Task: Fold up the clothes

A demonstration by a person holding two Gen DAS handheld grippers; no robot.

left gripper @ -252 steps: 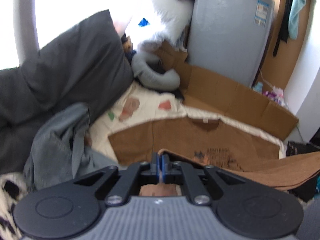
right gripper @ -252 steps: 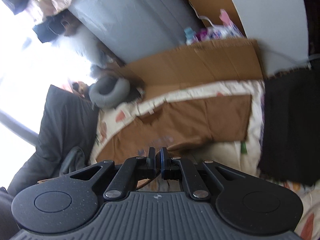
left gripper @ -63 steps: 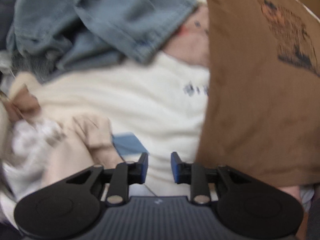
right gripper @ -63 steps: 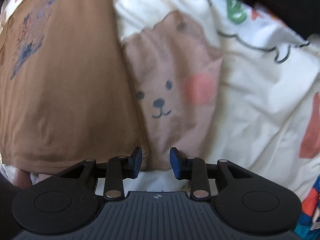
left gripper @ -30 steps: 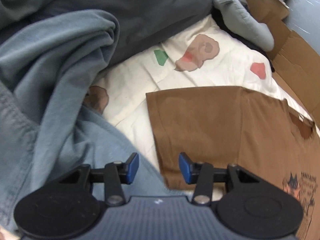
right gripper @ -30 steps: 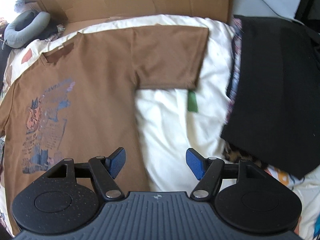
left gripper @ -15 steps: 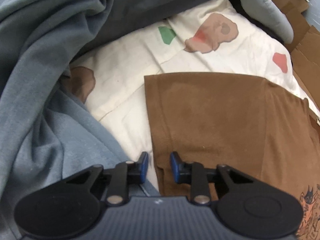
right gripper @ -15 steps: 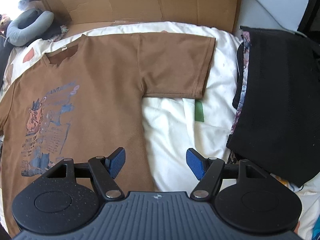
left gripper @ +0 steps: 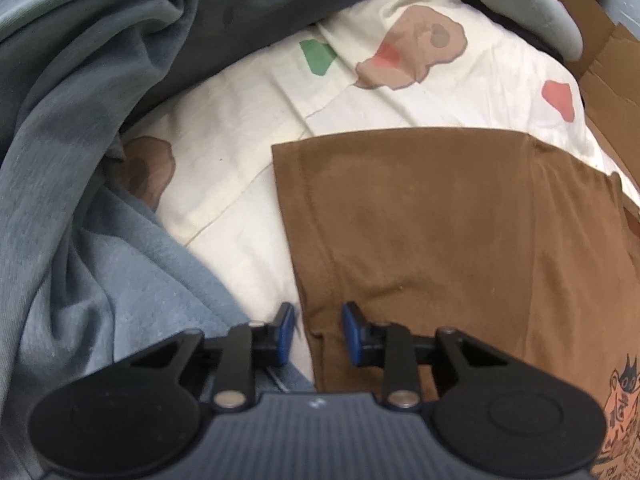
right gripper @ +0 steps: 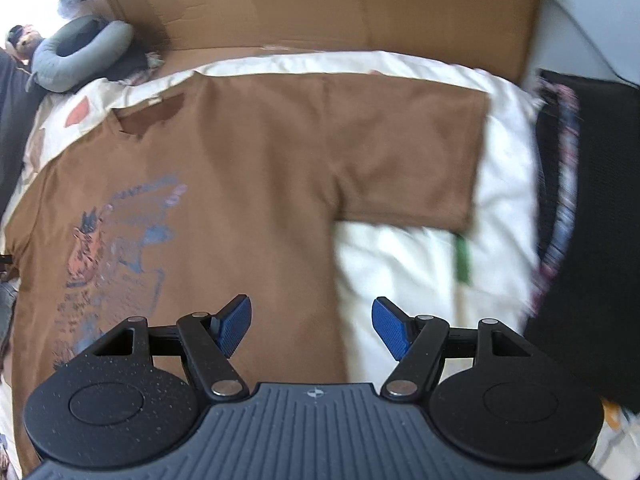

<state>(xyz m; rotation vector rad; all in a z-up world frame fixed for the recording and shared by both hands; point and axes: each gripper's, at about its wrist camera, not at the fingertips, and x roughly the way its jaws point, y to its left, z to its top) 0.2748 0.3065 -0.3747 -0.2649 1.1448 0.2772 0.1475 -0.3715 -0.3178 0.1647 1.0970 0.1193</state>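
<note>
A brown T-shirt [left gripper: 460,240] with a printed front lies flat on the cartoon-print bed sheet [left gripper: 248,160]. My left gripper [left gripper: 318,330] points down at the lower corner of its left sleeve. The jaws stand narrow, with the sleeve's hem edge in the gap and the blue pads not visibly pressing it. In the right wrist view the T-shirt [right gripper: 240,200] spreads out with its right sleeve [right gripper: 408,152] stretched sideways. My right gripper [right gripper: 312,328] hovers wide open over the shirt's side edge below that sleeve, holding nothing.
A crumpled blue-grey garment [left gripper: 80,200] piles up left of the sleeve, a dark grey pillow [left gripper: 260,8] behind it. A grey neck pillow [right gripper: 80,52] and flattened cardboard [right gripper: 360,0] lie past the collar. A black garment [right gripper: 600,240] lies right of the sheet [right gripper: 400,272].
My left gripper has come down close to the sleeve corner and its jaws have narrowed around the hem edge. My right gripper has slid left over the shirt, jaws unchanged.
</note>
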